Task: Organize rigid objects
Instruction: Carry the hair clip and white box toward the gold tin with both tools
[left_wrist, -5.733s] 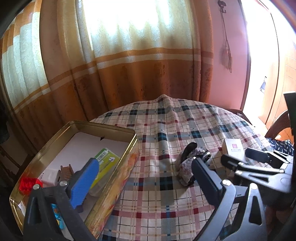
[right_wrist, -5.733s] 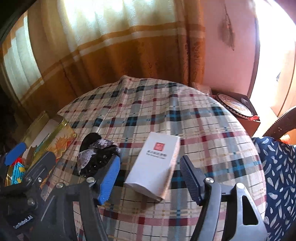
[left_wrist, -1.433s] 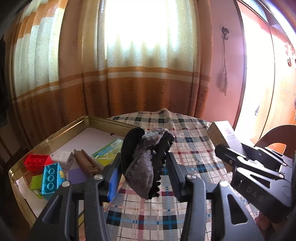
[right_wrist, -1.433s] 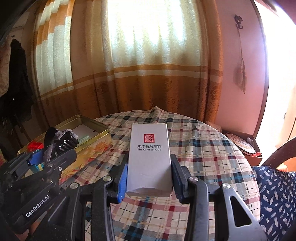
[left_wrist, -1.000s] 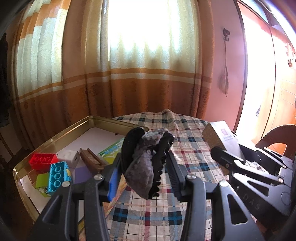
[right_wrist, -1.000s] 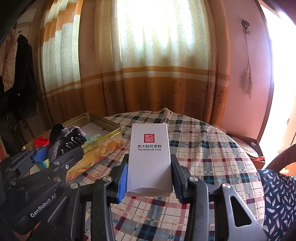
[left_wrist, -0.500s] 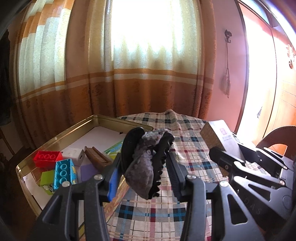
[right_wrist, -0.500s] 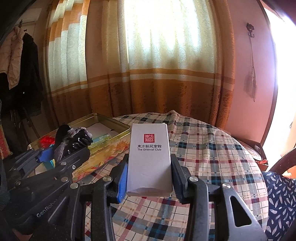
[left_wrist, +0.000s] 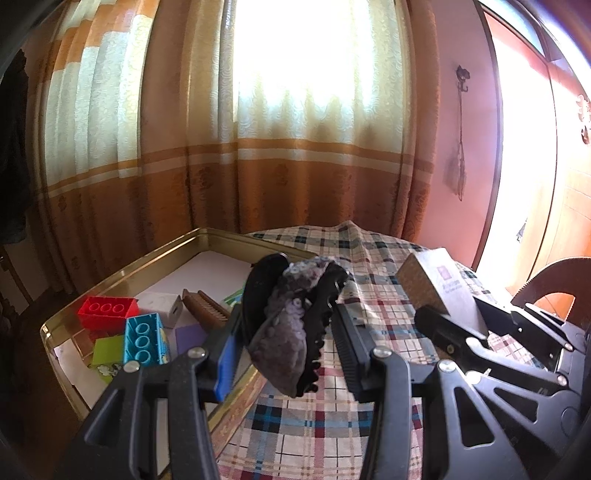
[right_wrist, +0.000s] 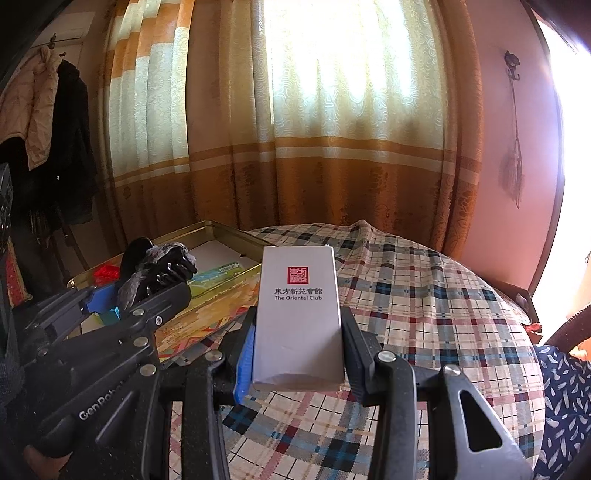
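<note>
The left gripper (left_wrist: 286, 345) is clamping a hair claw (left_wrist: 291, 325) in the air just beside the tin (left_wrist: 122, 275); the right gripper (right_wrist: 297, 354) is pinching a white box (right_wrist: 298, 314) above the cloth, right of the tin. Best move — clearing the tin's near rim, then lowering; bricks (left_wrist: 142, 338) are crowding its left end, the far white floor is lying open.

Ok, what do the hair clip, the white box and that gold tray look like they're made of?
Hair clip: probably glossy black plastic teeth, wrapped in fuzzy grey fabric. White box: matte cardboard, with folded edges and printed lettering. Gold tray: likely thin metal, its rim shiny and reflective.
</note>
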